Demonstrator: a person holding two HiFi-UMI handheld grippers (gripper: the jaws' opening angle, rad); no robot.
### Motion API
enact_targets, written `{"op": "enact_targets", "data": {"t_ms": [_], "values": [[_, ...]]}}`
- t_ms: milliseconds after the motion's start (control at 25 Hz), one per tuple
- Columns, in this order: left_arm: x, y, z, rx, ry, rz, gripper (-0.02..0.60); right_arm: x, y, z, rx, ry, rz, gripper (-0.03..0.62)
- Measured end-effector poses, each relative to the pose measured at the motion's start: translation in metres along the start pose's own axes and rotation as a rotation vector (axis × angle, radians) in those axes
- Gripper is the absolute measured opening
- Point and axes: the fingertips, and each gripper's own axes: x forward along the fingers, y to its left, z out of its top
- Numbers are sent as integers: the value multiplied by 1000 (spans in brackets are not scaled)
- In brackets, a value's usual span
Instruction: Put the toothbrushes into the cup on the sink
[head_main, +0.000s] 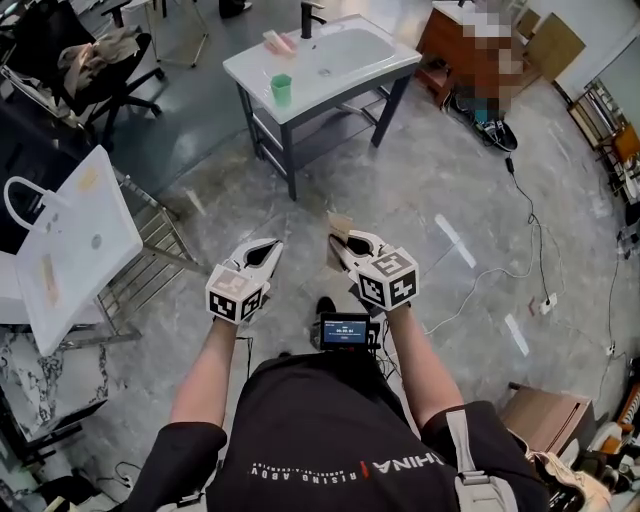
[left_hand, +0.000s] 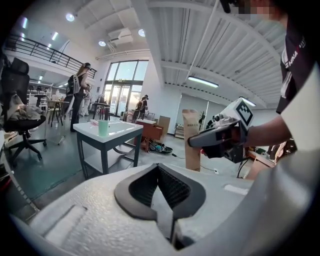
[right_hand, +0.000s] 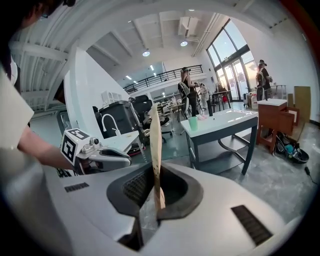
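Cup (head_main: 281, 88): green, upright on sink (head_main: 352, 48) near-left edge, far beyond both grippers | right gripper (head_main: 340, 246): clamped on flat brown cardboard pack (right_hand: 155, 140), pack upright | left gripper (head_main: 262, 252): closed, empty, just left of it

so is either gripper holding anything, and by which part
The right gripper pinches a flat brown packet by its lower end; the left gripper is shut and empty.

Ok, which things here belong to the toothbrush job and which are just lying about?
Job: green cup; sink; brown packet gripped in the right tongs; left tongs, shut, empty.
Lying about: office chair; wooden cabinet; cardboard box; spare white basin.
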Motion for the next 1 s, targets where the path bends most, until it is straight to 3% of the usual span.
{"op": "enact_targets", "data": {"t_ms": [400, 680, 1000], "values": [[73, 20, 40, -11, 3, 69, 9, 22, -83, 35, -10, 12, 75, 37], [90, 52, 43, -37, 9, 103, 9, 47, -103, 49, -13, 32, 100, 37], [126, 108, 56, -38, 1, 74, 9, 93, -136, 76, -15, 33, 71, 37]]}}
